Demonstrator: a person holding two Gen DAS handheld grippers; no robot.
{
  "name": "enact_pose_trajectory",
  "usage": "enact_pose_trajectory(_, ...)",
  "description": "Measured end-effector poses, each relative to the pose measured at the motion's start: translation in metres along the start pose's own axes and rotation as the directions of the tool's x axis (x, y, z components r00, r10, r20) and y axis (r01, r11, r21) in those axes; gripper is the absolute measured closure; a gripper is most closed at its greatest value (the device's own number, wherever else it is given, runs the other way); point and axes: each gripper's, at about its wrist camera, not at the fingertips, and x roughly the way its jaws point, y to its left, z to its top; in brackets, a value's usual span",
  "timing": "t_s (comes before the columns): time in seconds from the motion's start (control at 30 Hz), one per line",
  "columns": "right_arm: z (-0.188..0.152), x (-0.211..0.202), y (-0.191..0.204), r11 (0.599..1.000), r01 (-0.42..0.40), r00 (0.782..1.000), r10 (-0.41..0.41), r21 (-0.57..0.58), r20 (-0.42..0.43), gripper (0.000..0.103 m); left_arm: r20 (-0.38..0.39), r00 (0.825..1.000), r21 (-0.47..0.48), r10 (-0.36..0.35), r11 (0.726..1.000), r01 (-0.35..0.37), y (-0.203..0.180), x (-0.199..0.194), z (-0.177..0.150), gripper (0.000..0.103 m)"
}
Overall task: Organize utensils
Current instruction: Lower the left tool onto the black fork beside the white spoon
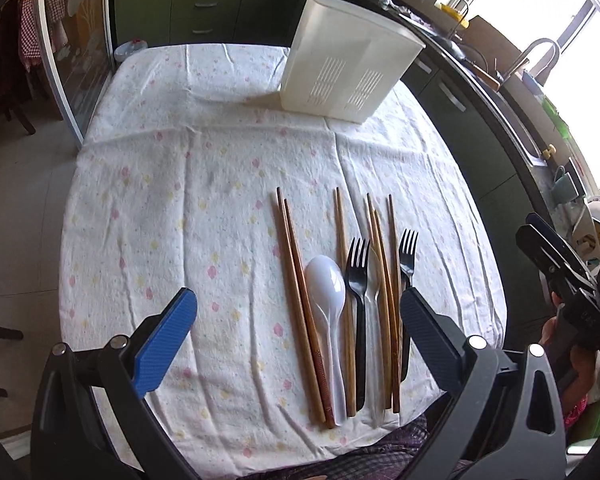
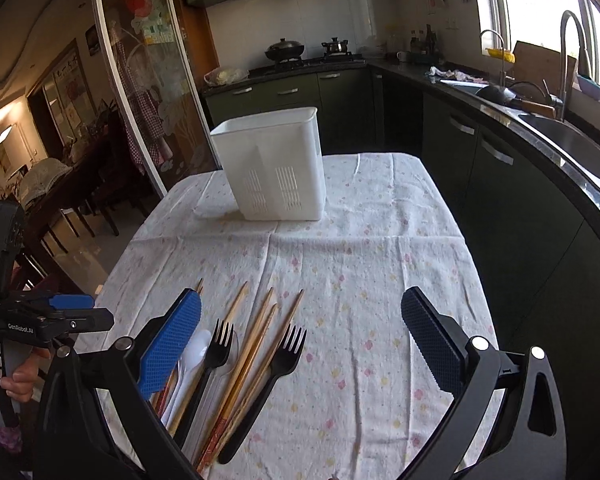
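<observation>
Several brown chopsticks (image 1: 300,304), a white spoon (image 1: 327,292), a clear spoon (image 1: 374,320) and two black forks (image 1: 359,276) (image 1: 407,260) lie side by side on the floral tablecloth (image 1: 180,208) near its front edge. A white slotted utensil holder (image 1: 348,56) stands upright at the far side. My left gripper (image 1: 298,328) hovers open above the utensils' handle ends, holding nothing. In the right wrist view the right gripper (image 2: 300,340) is open and empty, with the forks (image 2: 278,364), chopsticks (image 2: 252,344) and white spoon (image 2: 196,350) near its left finger, and the holder (image 2: 276,164) ahead.
A dark kitchen counter (image 2: 540,128) with a sink (image 2: 576,148) and tap runs along the right of the table. Green cabinets (image 1: 204,4) stand behind. A glass sliding door (image 2: 140,92) and dining chairs are at the left. The right handheld gripper (image 1: 560,276) shows at the left view's right edge.
</observation>
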Motion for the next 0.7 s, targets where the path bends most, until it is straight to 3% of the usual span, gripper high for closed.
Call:
enact_pose_trajectory(0.1,-0.001,0.027,-0.004,0.999,-0.035,0.982,0.041,0.034,-0.185,0.004,-0.128,0.991,-0.008,0.037,0.999,-0.038,-0.008,0.021,0.005,0.006)
enact_pose_trajectory(0.23,-0.006,0.058,-0.019,0.991,-0.044,0.923,0.087,0.123,-0.375,0.004,-0.283,0.958,-0.090,0.046,0.993,-0.075,-0.008,0.046,0.012,0.007)
enact_pose_trajectory(0.3,-0.009,0.066,-0.025,0.988,-0.041,0.899,0.102,0.151,-0.426,0.004,-0.315,0.947,-0.066,0.061,0.994,-0.085,-0.017,0.053,0.014,0.017)
enact_pose_trajectory(0.4,-0.009,0.070,-0.034,0.984,-0.020,0.880,0.102,0.178,-0.464,0.008,-0.334,0.941,-0.034,0.057,0.997,-0.072,-0.031,0.059,0.017,0.028)
enact_pose_trajectory(0.53,-0.006,0.062,-0.043,0.985,0.014,0.885,0.068,0.171,-0.460,0.020,-0.353,0.935,-0.002,0.036,0.999,-0.040,-0.052,0.065,0.019,0.034)
enact_pose_trajectory(0.7,-0.005,0.054,-0.052,0.985,0.030,0.886,0.051,0.167,-0.461,0.031,-0.403,0.914,0.040,0.033,0.999,-0.019,-0.070,0.079,0.015,0.052)
